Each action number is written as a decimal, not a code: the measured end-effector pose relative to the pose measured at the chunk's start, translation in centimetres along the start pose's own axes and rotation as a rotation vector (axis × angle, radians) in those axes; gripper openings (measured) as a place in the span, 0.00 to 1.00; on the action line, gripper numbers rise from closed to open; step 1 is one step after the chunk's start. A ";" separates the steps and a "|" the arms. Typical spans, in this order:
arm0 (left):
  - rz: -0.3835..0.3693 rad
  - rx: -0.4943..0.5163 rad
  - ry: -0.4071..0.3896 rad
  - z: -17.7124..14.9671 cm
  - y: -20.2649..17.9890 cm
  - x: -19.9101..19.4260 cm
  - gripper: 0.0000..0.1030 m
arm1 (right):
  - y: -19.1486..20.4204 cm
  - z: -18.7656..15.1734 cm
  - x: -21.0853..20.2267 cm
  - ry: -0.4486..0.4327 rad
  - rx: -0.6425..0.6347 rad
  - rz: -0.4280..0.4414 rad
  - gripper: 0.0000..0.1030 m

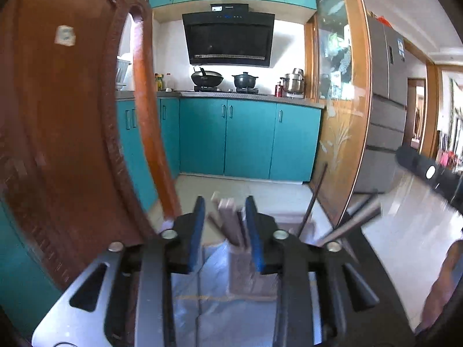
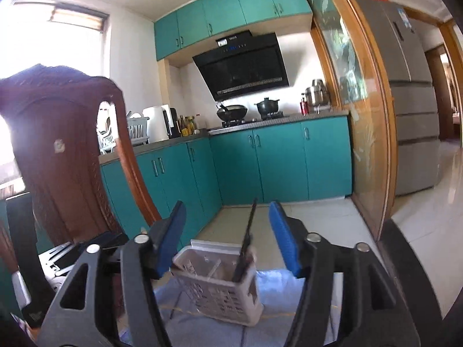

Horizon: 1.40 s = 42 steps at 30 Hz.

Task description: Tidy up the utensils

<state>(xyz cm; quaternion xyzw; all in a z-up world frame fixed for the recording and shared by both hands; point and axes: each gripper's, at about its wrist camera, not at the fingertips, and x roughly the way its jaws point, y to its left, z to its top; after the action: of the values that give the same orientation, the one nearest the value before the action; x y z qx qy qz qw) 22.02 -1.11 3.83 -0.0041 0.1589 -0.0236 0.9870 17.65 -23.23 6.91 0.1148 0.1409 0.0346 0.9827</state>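
Right wrist: basket (image 2: pixel 220 292) below parted right tool (image 2: pixel 228 231).

Your left gripper (image 1: pixel 225 231) has black jaws faced with blue pads, round silver screws at the pivots, and grey metal links with slotted cutouts. Your right gripper (image 2: pixel 227 234) matches it: blue pads, black arms, silver screws.

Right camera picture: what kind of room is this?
A home kitchen, most likely. There is a black range hood over a stove with a wok and a pot, teal cabinets all around, and a tall fridge by the doorway.
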 end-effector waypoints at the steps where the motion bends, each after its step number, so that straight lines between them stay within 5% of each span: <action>1: 0.006 0.012 0.006 -1.1 0.3 -0.7 0.36 | 0.0 -1.9 -1.2 -0.002 -0.026 -0.011 0.70; 3: 0.021 0.021 0.047 -3.4 0.8 -1.6 0.44 | 0.0 -5.3 -2.3 0.029 -0.065 -0.049 0.84; 8: 0.061 0.043 0.097 -7.4 1.6 -4.3 0.69 | 0.9 -10.2 -3.7 0.172 -0.158 -0.118 0.94; 13: 0.050 0.022 0.046 -8.6 2.1 -7.5 0.87 | 2.2 -11.1 -6.3 0.083 -0.209 -0.146 0.97; 18: 0.026 0.002 0.016 -9.0 2.2 -9.1 0.92 | 2.3 -11.5 -7.7 0.002 -0.196 -0.182 0.97; 42: 0.037 0.047 0.005 -9.0 1.3 -8.9 0.97 | 2.2 -11.5 -7.9 -0.009 -0.199 -0.203 0.97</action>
<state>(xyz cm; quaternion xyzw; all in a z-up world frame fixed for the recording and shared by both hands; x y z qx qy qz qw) 10.83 0.56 -1.92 0.0218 0.1610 -0.0092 0.9867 6.72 -19.41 -1.23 0.0022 0.1434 -0.0515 0.9883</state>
